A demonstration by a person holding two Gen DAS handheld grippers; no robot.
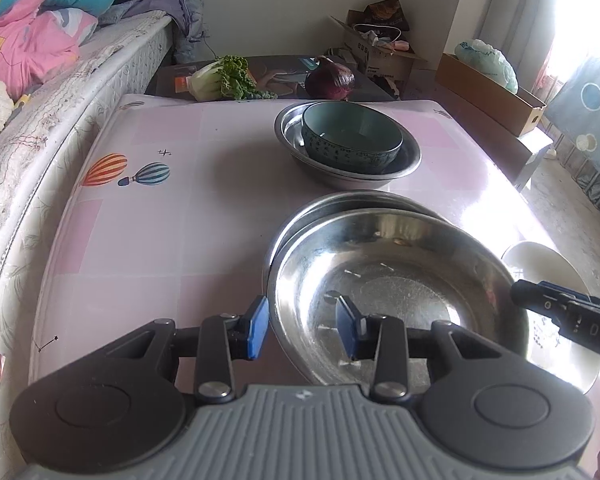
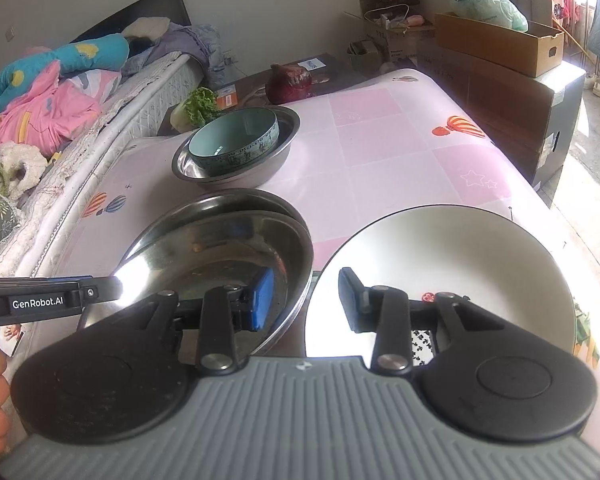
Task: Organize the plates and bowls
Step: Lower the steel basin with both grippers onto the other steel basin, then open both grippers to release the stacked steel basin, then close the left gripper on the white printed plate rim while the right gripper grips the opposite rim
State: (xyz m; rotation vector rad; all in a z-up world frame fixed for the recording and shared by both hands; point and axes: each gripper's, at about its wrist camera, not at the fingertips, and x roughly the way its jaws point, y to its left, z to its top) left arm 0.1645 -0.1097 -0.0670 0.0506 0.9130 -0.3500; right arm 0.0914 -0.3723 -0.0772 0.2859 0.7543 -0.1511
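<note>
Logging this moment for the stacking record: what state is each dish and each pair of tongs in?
Top steel dish: nested askew in another steel dish.
Lower steel dish: on the table, under it.
Teal bowl: upright, empty, inside the far steel basin.
White plate: flat, empty.
Left tongs: straddling the top dish's rim, not pressing.
Right tongs: open, empty.

Lower right of my left view, I see a shiny round steel basin (image 1: 396, 280), mirror-smooth. In my right view, a glossy white ceramic plate (image 2: 460, 256) on a smooth pink checked plastic tablecloth (image 2: 380, 140).
</note>
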